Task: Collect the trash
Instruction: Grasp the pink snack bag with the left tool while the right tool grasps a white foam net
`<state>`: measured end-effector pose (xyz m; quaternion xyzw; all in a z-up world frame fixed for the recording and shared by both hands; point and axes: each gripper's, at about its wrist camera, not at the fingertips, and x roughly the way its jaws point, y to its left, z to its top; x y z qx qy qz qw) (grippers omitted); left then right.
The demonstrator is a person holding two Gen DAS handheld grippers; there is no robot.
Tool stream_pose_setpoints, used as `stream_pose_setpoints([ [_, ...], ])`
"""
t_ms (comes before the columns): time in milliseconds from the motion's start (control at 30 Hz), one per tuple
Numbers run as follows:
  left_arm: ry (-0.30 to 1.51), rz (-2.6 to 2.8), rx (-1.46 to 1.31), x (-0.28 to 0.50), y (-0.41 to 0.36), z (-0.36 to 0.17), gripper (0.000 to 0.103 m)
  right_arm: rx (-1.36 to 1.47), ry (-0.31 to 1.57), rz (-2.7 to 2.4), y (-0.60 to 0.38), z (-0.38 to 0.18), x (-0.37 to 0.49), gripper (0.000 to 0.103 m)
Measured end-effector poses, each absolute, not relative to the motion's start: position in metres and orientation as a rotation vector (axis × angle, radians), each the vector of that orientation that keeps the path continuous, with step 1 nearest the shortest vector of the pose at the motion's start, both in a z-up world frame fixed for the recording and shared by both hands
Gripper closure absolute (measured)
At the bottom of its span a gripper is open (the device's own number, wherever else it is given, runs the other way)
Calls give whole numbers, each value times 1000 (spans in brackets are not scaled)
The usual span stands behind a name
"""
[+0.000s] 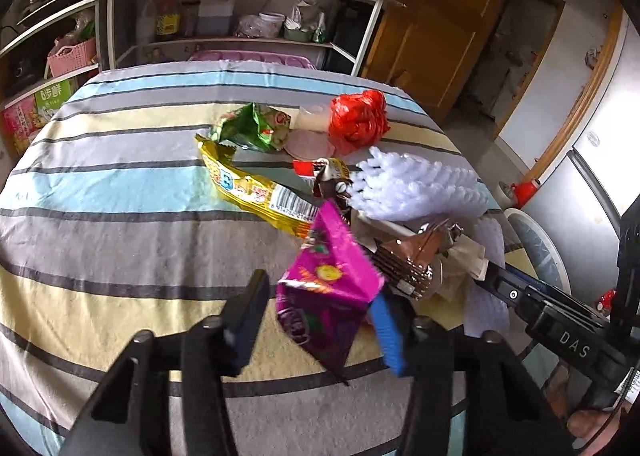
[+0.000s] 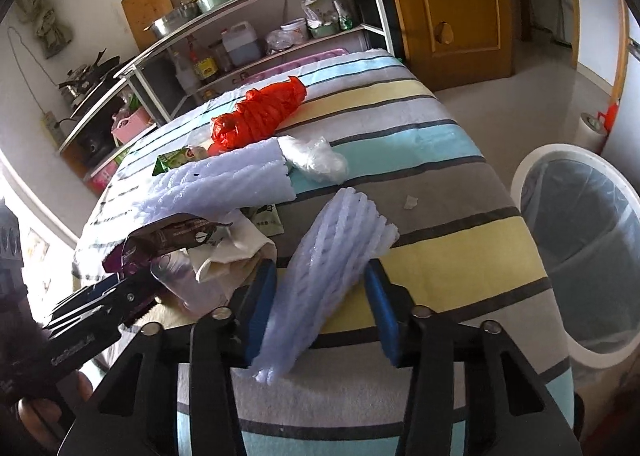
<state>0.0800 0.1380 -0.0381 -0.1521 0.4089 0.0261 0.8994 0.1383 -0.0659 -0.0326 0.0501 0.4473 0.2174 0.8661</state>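
Trash lies on a striped tablecloth [image 1: 120,184]. In the left wrist view my left gripper [image 1: 316,320] is open around a magenta snack wrapper [image 1: 328,296]; only the right blue pad touches it. Beyond lie a yellow wrapper [image 1: 256,192], a green packet [image 1: 256,126], a red plastic bag [image 1: 358,120] and white foam netting [image 1: 416,188]. In the right wrist view my right gripper [image 2: 320,308] straddles a white foam net sleeve [image 2: 332,264], jaws apart, pads close to its sides. A white bin [image 2: 588,252] with a clear liner stands right of the table.
A brown wrapper [image 2: 172,236], crumpled tissue [image 2: 228,252] and a clear plastic bag [image 2: 316,158] lie near the sleeve. A metal shelf [image 1: 240,16] with bottles and pots stands behind the table. A wooden door [image 2: 456,8] is at the back right.
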Motion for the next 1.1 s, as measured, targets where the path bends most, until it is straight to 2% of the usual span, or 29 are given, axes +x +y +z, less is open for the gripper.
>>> stream_pose_setpoints([
  [133,845,53,-295,78,135,-37,62,116,925,465,-67,-30,136,73],
  [400,828,62,-242,73,129,-30,64,98,898,477,-72,-25,135,89],
  [1100,671,-25,-174,59,90,47,64,173,724,472,-135,32,111,93],
])
